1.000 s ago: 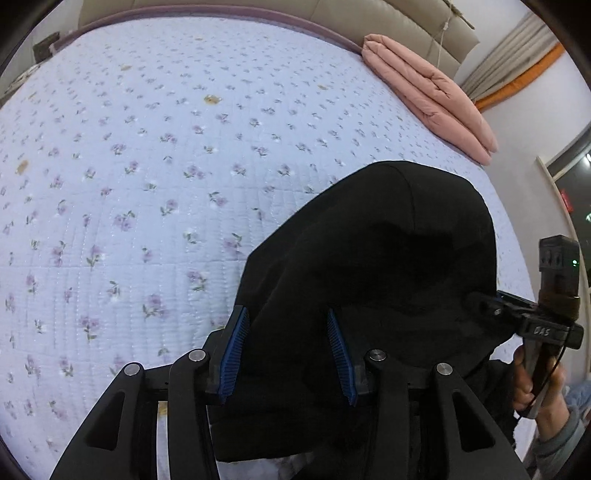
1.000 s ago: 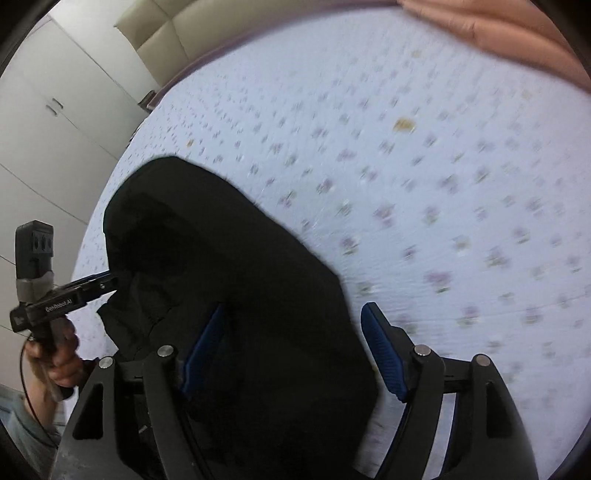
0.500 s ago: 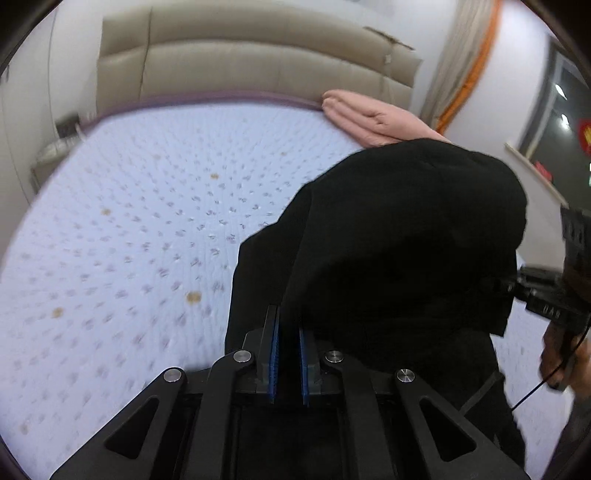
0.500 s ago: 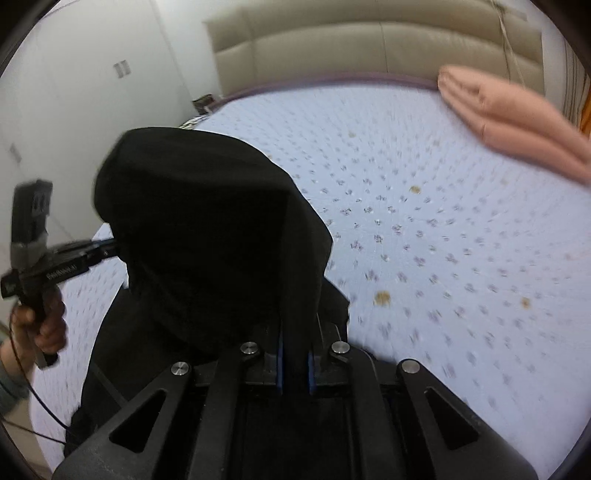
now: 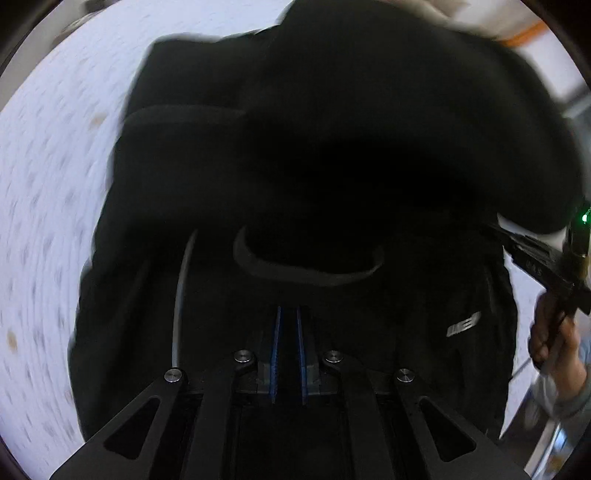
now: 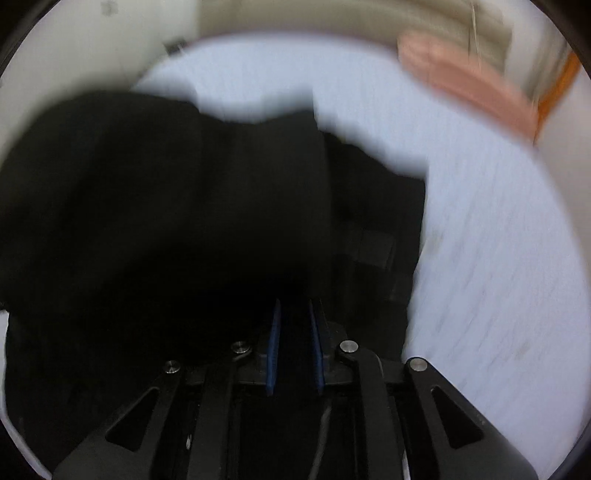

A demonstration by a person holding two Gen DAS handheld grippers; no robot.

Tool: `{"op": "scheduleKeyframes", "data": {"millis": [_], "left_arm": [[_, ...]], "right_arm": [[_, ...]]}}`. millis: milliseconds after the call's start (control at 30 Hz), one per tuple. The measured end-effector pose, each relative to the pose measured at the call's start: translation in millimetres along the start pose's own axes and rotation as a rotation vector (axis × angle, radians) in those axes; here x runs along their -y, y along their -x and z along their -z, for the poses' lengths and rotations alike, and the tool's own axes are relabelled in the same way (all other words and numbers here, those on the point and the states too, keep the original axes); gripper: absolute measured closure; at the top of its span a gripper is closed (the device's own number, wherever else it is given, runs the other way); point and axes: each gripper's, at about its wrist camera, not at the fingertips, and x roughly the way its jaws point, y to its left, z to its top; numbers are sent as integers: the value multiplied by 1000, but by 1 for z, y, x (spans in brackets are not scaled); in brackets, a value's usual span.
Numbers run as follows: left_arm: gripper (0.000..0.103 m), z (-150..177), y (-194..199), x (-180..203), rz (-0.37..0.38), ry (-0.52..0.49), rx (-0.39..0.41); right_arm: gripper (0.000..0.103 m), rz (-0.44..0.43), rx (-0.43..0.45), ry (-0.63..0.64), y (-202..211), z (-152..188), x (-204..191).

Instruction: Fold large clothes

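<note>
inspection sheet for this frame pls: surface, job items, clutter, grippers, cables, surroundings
Surface: bed with a pale floral quilt, motion-blurred in both views.
Job's things: one black garment, lifted and bunched, with a white logo and a pale drawstring; it fills most of both views.
Clutter: folded pink blanket near the head of the bed.
Grippers: left gripper shut on black fabric; right gripper has fabric between its blue pads, jaws opening slightly. Right gripper's handle, in a hand, shows at the left view's edge.
Cables: a thin dark one by that hand, blurred.
Surroundings: beige headboard, orange-edged curtain, white wall.
</note>
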Motion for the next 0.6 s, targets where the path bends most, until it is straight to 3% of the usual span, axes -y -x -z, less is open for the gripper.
{"op": "scheduleKeyframes", "data": {"millis": [100,167,233,267,367,433,500,600], "left_arm": [[95,-1,25,-12,-32,26,68],[95,-15,46,-15,-45,33,114],[95,-38,81,-8,-46,20,208],[95,-43,94,-3,-33,15,241],[93,-83,131,23,132,22,343],[88,-106,140,45,199,17,382],[83,-123,138,66,235,-26,403],[56,-135,101,90,179,-96,352]], "right_arm": [[84,-31,30,-57,20,7,11],[64,-34,60,-91,40,1,18],[56,-58,106,-120,64,-9,23],[55,-72,138,-132,80,-18,24],[48,-130,235,-158,114,-52,19],[38,-193,315,-175,132,-80,8],[34,-215,330,-169,133,-98,-5],[34,-236,255,-113,102,-127,-44]]}}
